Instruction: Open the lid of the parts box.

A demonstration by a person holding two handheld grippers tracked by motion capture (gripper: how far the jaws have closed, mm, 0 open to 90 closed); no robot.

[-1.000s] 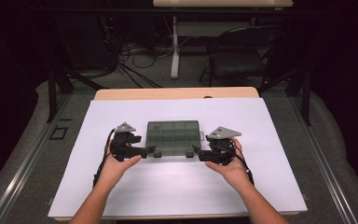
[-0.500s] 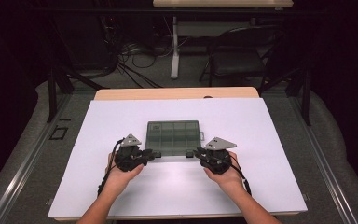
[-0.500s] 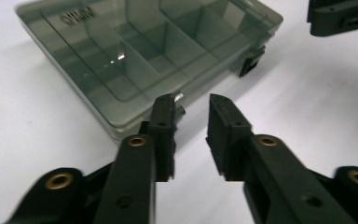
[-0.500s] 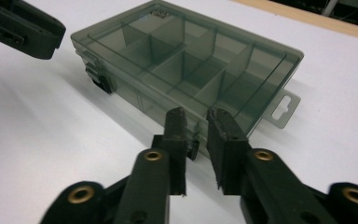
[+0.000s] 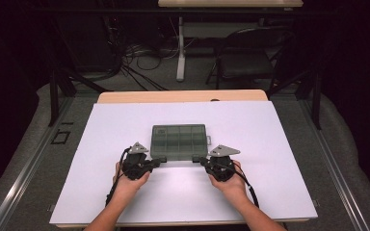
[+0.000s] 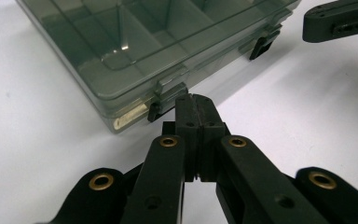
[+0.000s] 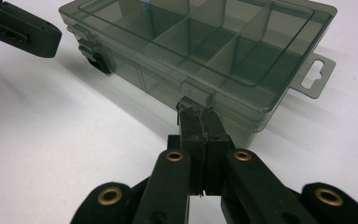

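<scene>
A translucent grey compartment box (image 5: 178, 141) lies closed on the white table (image 5: 125, 120). My left gripper (image 5: 161, 161) points at its front left corner and my right gripper (image 5: 196, 160) at its front right. The jaws of both have just been closing and now meet with nothing between them. In the left gripper view the closed tips (image 6: 190, 100) sit against the box (image 6: 121, 51) beside a dark front latch (image 6: 154, 111). In the right gripper view the closed tips (image 7: 196, 112) touch just under a clear front tab (image 7: 196, 95) of the box (image 7: 205, 42).
A wooden table edge (image 5: 183, 95) shows behind the white sheet. On the floor beyond are a black chair (image 5: 250, 57), a white table leg (image 5: 180, 48) and cables (image 5: 135, 62). The box has a hang tab (image 7: 314, 74) at one end.
Both hands have come down and toward the near edge, from the box's sides to its front corners. Both pairs of jaws went from open to shut.
</scene>
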